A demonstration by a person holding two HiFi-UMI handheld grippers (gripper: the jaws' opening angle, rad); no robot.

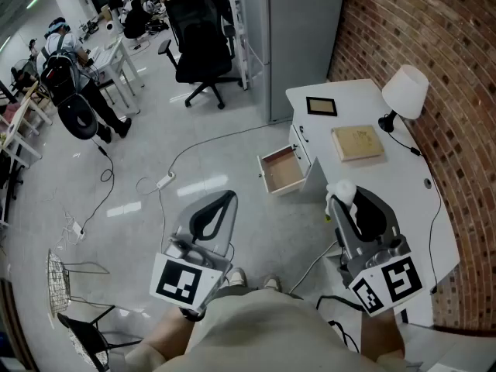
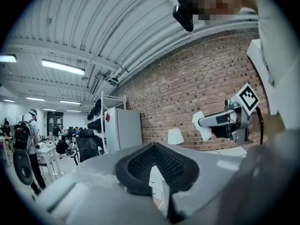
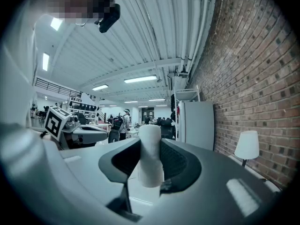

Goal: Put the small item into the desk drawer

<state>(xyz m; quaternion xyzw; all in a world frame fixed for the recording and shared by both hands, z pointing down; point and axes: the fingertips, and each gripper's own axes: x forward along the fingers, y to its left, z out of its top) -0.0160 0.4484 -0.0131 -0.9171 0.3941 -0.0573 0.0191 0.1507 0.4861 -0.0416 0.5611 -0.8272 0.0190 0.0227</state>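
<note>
- Drawer (image 1: 282,170) is open, ahead and a little left of my right tongs (image 1: 338,202), the nearer ones.
- Those tongs squeeze the small white item (image 1: 342,189), which stands upright.
- My left tongs (image 1: 225,198) are closed on nothing.

The left gripper (image 2: 154,146) points level, its jaws closed together with nothing between them. Off to the right, the right gripper (image 2: 202,122) holds a small white item (image 2: 205,134) before a brick wall (image 2: 187,93), near a white lamp (image 2: 175,136)
</note>
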